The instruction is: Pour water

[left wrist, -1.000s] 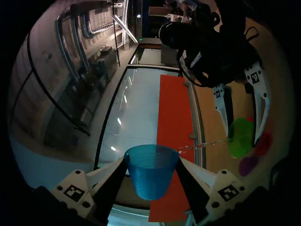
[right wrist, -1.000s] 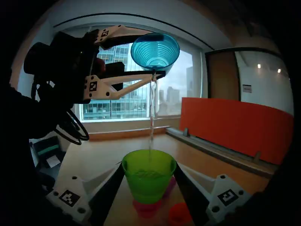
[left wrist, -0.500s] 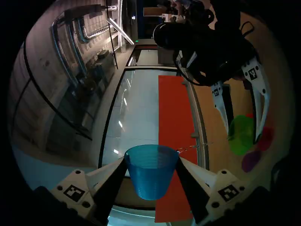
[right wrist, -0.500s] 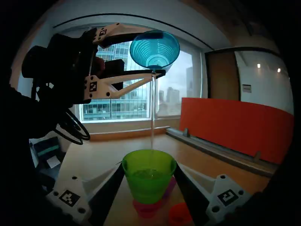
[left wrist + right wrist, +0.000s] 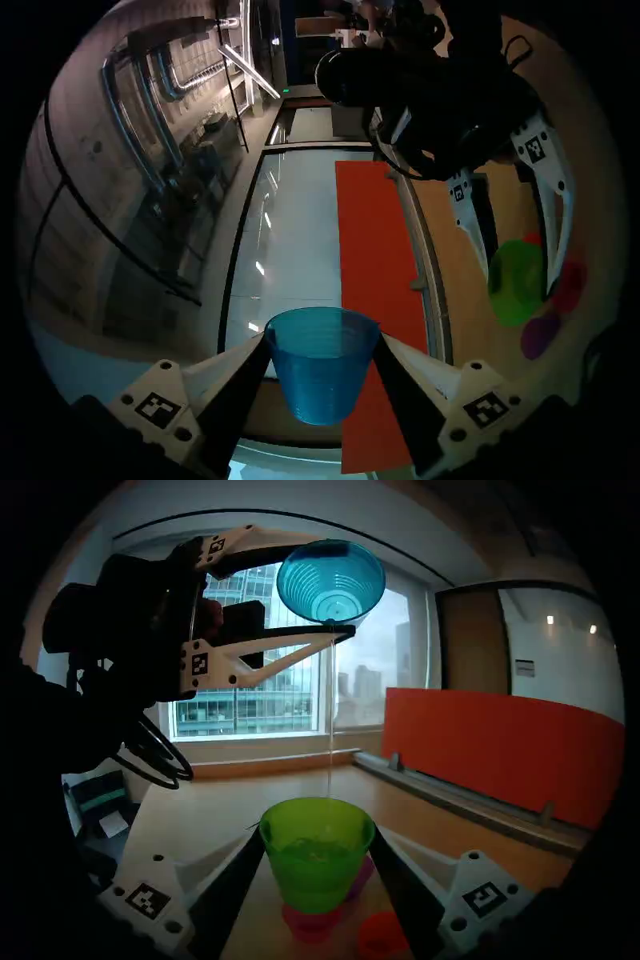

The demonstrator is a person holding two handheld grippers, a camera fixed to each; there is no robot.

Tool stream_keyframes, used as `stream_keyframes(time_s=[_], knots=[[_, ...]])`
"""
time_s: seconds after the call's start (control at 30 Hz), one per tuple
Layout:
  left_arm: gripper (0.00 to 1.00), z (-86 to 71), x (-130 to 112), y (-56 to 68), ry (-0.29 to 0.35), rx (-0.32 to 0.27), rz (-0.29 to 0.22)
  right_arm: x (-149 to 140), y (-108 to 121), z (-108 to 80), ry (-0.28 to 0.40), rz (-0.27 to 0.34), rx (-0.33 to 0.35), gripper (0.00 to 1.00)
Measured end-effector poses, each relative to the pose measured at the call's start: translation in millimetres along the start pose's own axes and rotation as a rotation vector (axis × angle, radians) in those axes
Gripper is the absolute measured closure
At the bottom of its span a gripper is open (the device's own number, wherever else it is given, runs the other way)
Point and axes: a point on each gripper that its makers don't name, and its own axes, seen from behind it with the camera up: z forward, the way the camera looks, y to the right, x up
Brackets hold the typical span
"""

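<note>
late in the pour, judging by the flow. gripping blue cup [image 5: 330, 580] in left gripper [image 5: 322, 352], tipped high above green cup [image 5: 317, 860], clamped upright in right gripper [image 5: 317, 836] low over desk [image 5: 200, 816]. sending thin thread of water [image 5: 330, 720] into translucent, part-full green cup. next: tip blue cup level, keep green cup steady.

The left claw [image 5: 321, 342] squeezes a blue cup [image 5: 322, 380]. Farther off, the right claw [image 5: 519, 278] holds a green cup [image 5: 516, 286] just beside a purple round thing [image 5: 540, 335], wooden table [image 5: 464, 308] behind.
</note>
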Motion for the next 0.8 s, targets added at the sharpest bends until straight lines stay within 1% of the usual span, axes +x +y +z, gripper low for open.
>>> stream_keyframes(time_s=[0.53, 0.7, 0.8], knots=[[0.13, 1.0, -0.9, -5.2, 0.002, -0.001, -0.006, -0.2, 1.1, -0.5, 0.002, 0.003, -0.002, 0.09], [0.13, 2.2, -2.8, -7.4, 0.002, -0.003, -0.015, -0.3, 1.1, -1.0, 0.002, 0.003, -0.003, 0.09], [0.13, 3.1, -4.4, -8.1, 0.001, -0.003, -0.030, 0.3, 1.2, -1.3, 0.002, 0.003, -0.004, 0.09]])
